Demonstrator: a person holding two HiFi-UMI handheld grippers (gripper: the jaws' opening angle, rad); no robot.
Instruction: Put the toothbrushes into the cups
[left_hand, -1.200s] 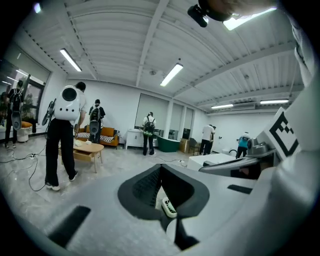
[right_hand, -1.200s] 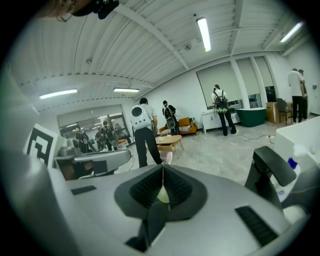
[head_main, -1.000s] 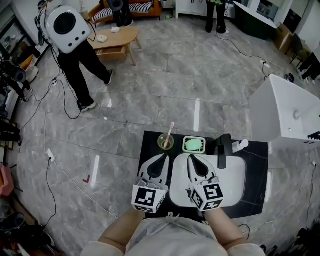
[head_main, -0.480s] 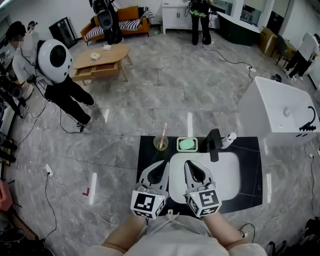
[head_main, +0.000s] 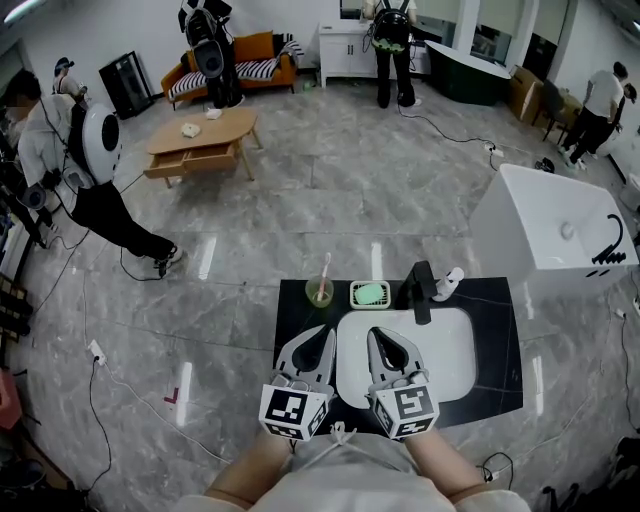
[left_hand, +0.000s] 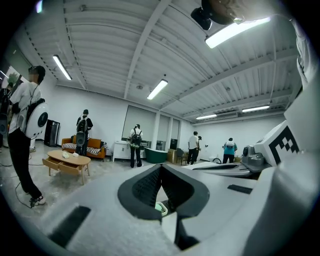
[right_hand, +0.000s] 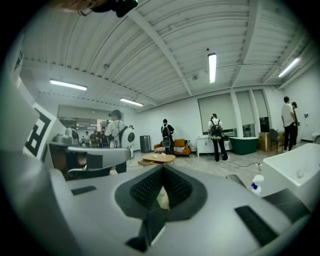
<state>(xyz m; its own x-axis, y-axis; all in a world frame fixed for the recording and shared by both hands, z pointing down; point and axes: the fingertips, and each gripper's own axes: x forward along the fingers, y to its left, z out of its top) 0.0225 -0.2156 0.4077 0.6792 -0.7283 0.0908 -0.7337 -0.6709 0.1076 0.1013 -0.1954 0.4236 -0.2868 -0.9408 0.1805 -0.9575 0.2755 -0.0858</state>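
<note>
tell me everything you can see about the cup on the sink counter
The cup is small and round, seemingly translucent yellow-green plastic. It stands upright on the black counter at its back left corner, just left of the green soap dish. One toothbrush with a pale handle stands in it, leaning on the rim and rising well above it. Nothing else touches it; the left gripper and right gripper are apart from it, nearer the person.
</note>
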